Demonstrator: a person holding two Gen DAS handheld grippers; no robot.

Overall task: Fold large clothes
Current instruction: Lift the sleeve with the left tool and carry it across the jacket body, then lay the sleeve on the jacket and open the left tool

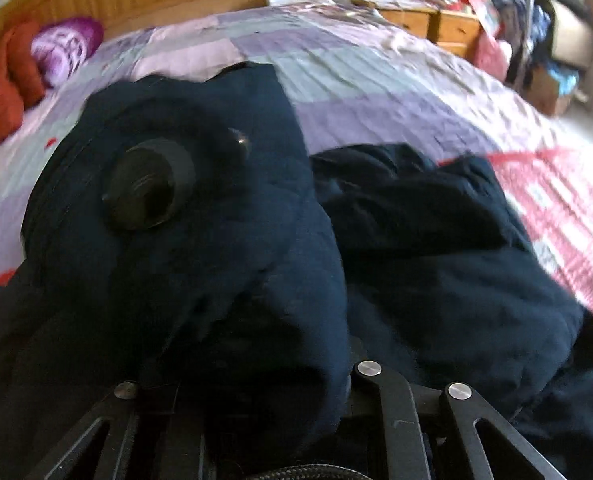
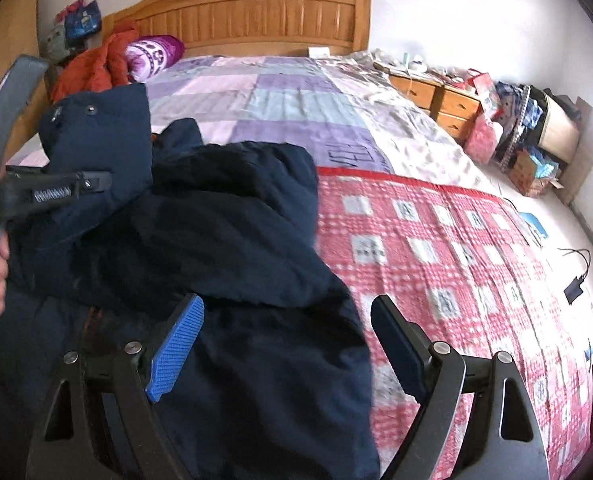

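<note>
Navy padded coat [image 2: 224,232], bunched and puffy, on checked quilt [image 2: 456,248]

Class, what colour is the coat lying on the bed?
Dark navy coat, best seen in the right wrist view.

A wide bed [image 2: 296,120] with a wooden headboard carries a lilac-and-grey patchwork quilt, overlapped by a red-and-white checked blanket [image 2: 456,260]. On it lie a crumpled navy padded coat [image 2: 236,240], an orange-red garment [image 2: 96,68] and a purple patterned pillow [image 2: 156,54] near the headboard.

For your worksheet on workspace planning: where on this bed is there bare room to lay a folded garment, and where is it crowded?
Free: purple patchwork between the headboard and navy coat; red checked cover right of the coat. Crowded: the corner with the orange garment and magenta pillow.
</note>
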